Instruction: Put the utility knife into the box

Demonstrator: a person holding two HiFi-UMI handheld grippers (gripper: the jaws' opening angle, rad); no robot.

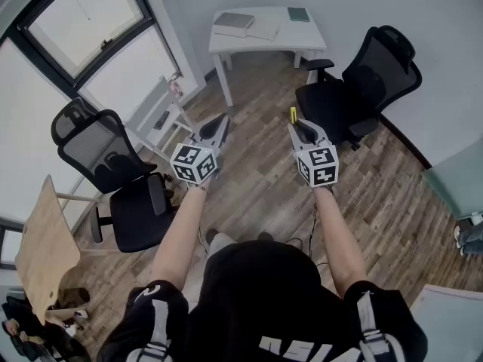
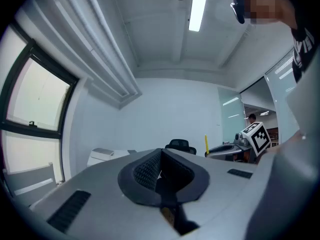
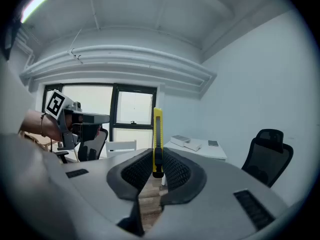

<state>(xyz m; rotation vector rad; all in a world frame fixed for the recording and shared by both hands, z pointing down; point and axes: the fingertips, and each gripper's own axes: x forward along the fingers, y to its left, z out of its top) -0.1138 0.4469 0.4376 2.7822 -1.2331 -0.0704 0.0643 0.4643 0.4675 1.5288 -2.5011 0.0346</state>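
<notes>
A yellow utility knife (image 3: 158, 134) stands upright between the pads of my right gripper (image 3: 157, 166), which is shut on it. From the head view, the knife (image 1: 293, 115) pokes out beyond the right gripper (image 1: 296, 125), held in the air above the wood floor. My left gripper (image 1: 221, 121) hovers beside it at the same height. Its pads (image 2: 146, 170) meet with nothing between them. A flat box (image 1: 234, 23) lies on the white table (image 1: 226, 45) ahead; the table (image 3: 215, 153) also shows past the right jaws.
A black office chair (image 1: 362, 89) stands right of the table and another (image 1: 113, 172) at my left. A white folding chair (image 1: 162, 115) is by the window. A wooden chair (image 1: 45, 247) sits at the lower left. A green book (image 1: 299, 13) lies on the table.
</notes>
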